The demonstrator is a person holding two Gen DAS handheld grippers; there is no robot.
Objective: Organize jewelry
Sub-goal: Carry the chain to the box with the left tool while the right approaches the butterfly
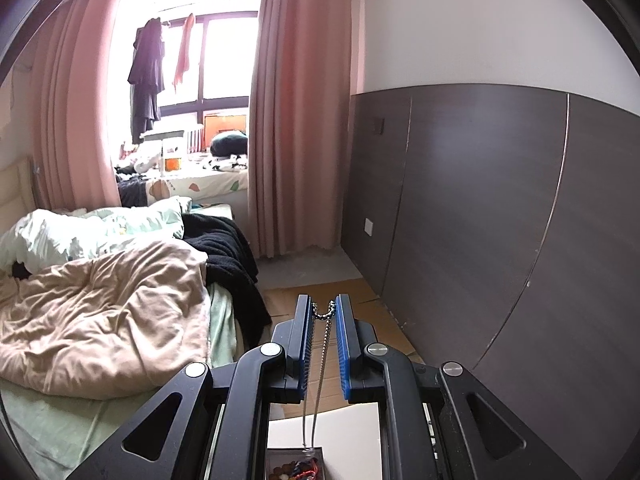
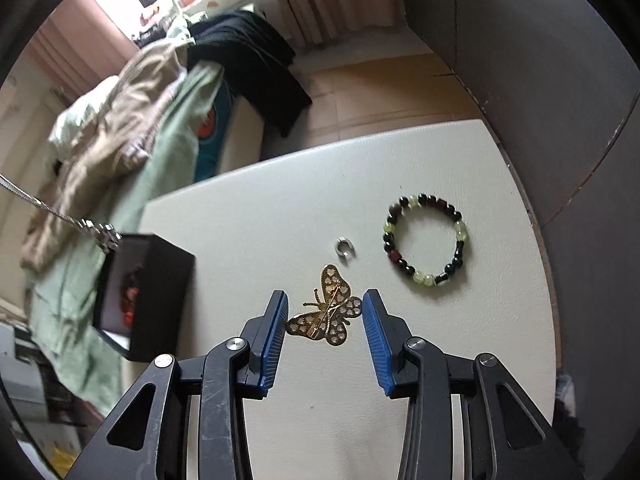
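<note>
The left gripper [image 1: 323, 310] is raised above the desk [image 1: 348, 432], and its fingers [image 1: 303, 336] are clenched on a silver necklace [image 1: 324, 344]. A short beaded part of the chain sits between the blue pads near the tips, and two thin strands hang straight down toward 6 o'clock. Their lower end reaches into the black box [image 1: 296, 462], where red and brown beads already lie.

In the right wrist view, the right gripper [image 2: 325, 312] points down at the white desk [image 2: 248, 208]. Its fingers [image 2: 276, 328] are released and stand apart on both sides of a gold butterfly brooch [image 2: 326, 312], which lies flat on the desk. The left pad is very near one wing; I cannot tell if it touches.

From the brooch, a small silver ring [image 2: 343, 247] lies at 12 o'clock, near but apart. A beaded bracelet [image 2: 426, 240] with black, pale green and dark red beads lies at 2 o'clock, toward the right edge of the desk. The black box [image 2: 148, 296] stands at 9 o'clock, at the left edge, open, with red beads inside. The necklace [image 2: 60, 212] comes in from the left border, and its clasp end hangs at the upper corner of the box.
</note>
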